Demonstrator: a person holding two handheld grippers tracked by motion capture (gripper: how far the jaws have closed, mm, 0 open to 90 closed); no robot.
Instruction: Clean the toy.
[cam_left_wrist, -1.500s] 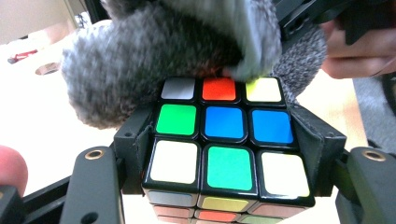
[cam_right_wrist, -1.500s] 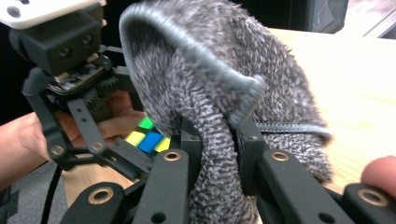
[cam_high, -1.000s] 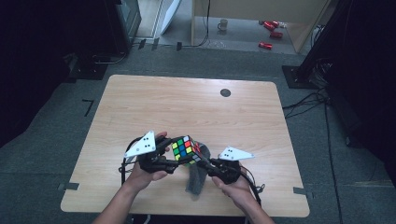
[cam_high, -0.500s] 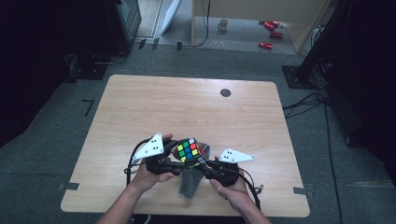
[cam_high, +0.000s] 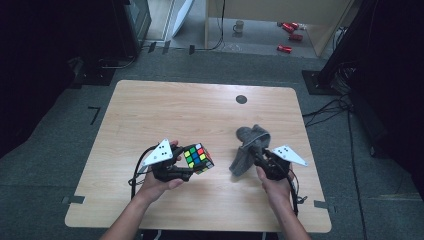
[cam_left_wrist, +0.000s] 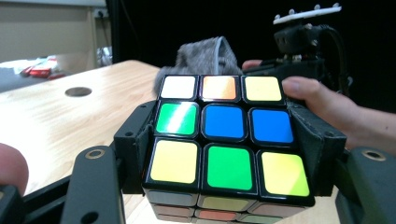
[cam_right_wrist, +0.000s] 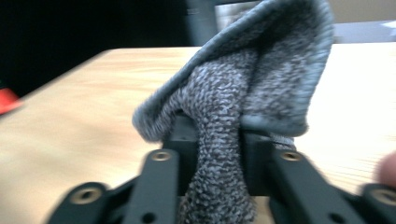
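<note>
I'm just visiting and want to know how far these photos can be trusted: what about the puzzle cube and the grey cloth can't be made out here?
- puzzle cube: left gripper view, its side faces are covered by the black jaws, its bottom rows cut off by the lower edge.
- grey cloth: right gripper view, blurred; its lower end runs off the bottom edge.
- grey cloth, high view: too small to tell sock from rag.
- right gripper: high view, jaws hidden under the cloth.
</note>
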